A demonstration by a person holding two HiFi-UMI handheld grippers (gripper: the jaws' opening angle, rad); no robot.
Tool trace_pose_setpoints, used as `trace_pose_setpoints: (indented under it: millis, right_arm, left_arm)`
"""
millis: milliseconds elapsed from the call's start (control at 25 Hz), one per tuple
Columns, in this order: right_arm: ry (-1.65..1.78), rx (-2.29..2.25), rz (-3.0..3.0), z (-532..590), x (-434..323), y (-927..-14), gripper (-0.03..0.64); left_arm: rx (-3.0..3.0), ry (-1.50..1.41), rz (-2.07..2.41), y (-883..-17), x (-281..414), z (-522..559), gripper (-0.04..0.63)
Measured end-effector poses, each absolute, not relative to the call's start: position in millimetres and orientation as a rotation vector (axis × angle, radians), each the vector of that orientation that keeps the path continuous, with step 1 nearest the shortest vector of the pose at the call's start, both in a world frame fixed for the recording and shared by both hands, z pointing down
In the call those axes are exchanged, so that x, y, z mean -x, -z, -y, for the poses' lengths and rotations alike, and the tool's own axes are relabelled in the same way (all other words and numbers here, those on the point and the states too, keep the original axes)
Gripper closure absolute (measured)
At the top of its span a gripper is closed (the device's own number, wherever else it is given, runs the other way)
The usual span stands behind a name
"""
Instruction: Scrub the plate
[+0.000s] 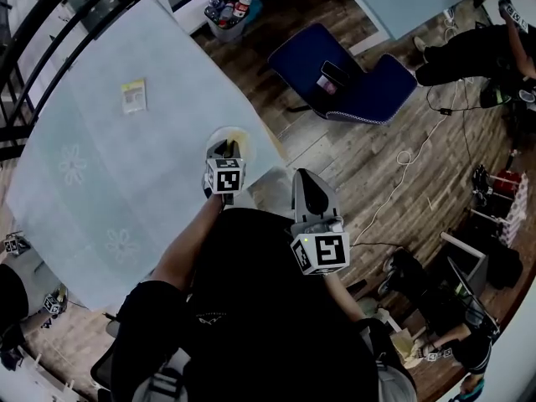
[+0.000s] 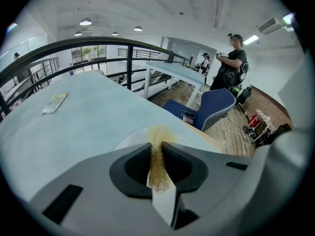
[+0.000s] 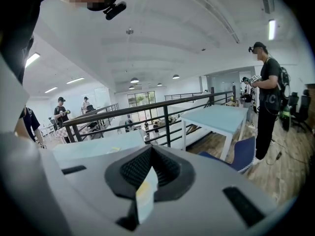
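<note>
**Scrubber on plate; right gripper idle**

The left gripper is positioned over the corner of the counter nearest the person. Its jaws are clamped tight on a golden mesh scrubber, whose frayed end is pushed forward onto the white plate. The plate is set flat on the pale blue cloth, just inside the counter edge and within easy reach. The tight grip is judged necessary so that the scrubber is not dragged out under rubbing pressure.

The right gripper is held off the counter, over the floor and well apart from the plate. Its jaws are brought together with nothing held; only a pale strip is seen at the seam. The plate is therefore not braced, and sliding toward the edge is judged a risk. A small packet is noted far up the counter and is not involved.
</note>
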State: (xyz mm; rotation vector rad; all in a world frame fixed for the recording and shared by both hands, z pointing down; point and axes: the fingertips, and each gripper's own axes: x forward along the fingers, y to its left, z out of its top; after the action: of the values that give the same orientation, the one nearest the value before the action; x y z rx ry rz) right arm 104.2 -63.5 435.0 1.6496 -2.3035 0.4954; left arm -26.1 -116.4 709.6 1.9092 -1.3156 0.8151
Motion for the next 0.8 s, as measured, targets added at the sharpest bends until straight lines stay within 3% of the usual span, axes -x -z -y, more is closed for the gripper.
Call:
trace_pose_setpoints:
  millis: [800]
  right_arm:
    - [-0.477, -1.508, 2.386, 69.4, -80.6, -435.7, 0.609]
  left_arm:
    - [-1.763, -0.782, 1.478, -705.0, 83.9, 114.4, 0.528]
